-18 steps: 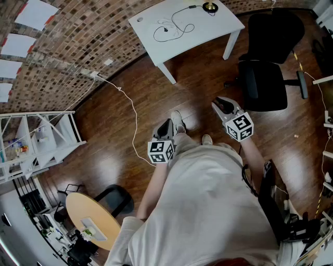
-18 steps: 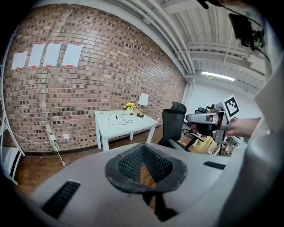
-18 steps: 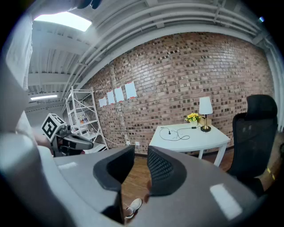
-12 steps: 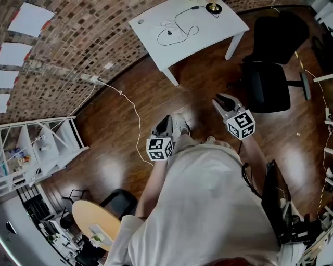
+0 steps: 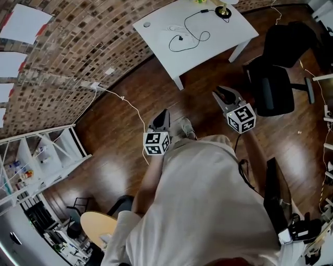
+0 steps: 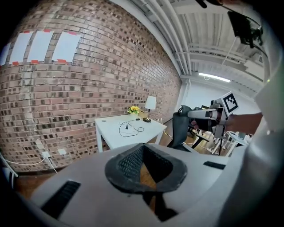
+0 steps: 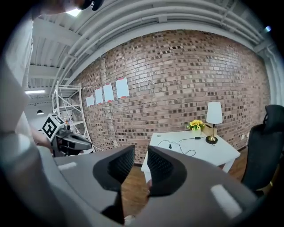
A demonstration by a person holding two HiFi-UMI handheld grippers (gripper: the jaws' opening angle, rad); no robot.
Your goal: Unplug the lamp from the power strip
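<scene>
White-shaded table lamp (image 5: pixel 224 10) stands on the far right corner of a white rectangular table (image 5: pixel 156 31), at the top edge of the head view. Its thin black cord (image 5: pixel 190 32) leaves the base and lies in a loose loop on the table top; where the cord ends I cannot tell. Both grippers are well apart from the table, over the brown wooden floor (image 5: pixel 119 140).

Position, right gripper (image 5: pixel 225 94): mid-right of the head view, just below the table's right leg, the nearer of the two to the lamp. Its jaws are spread with nothing between them. In the right gripper view only floor shows through the gap of the right gripper (image 7: pixel 141 155). There the lamp (image 7: pixel 214 113) sits upper right of the jaws, next to a small bunch of yellow flowers (image 7: pixel 196 125).

Position, left gripper (image 5: pixel 163 115): centre of the head view, below the table's near corner. In its own view the left gripper (image 6: pixel 143 146) has its jaw tips pressed together, pinching nothing. There the lamp (image 6: pixel 151 103) appears above the jaws, slightly right.

Pose: both forearms reach forward from a torso in a pale shirt (image 5: pixel 208 208), marker cubes facing up. The grippers are side by side, noses tipped slightly floorward, the right one angled toward upper left. A black office chair (image 5: pixel 276 78) stands just right of it.
</scene>
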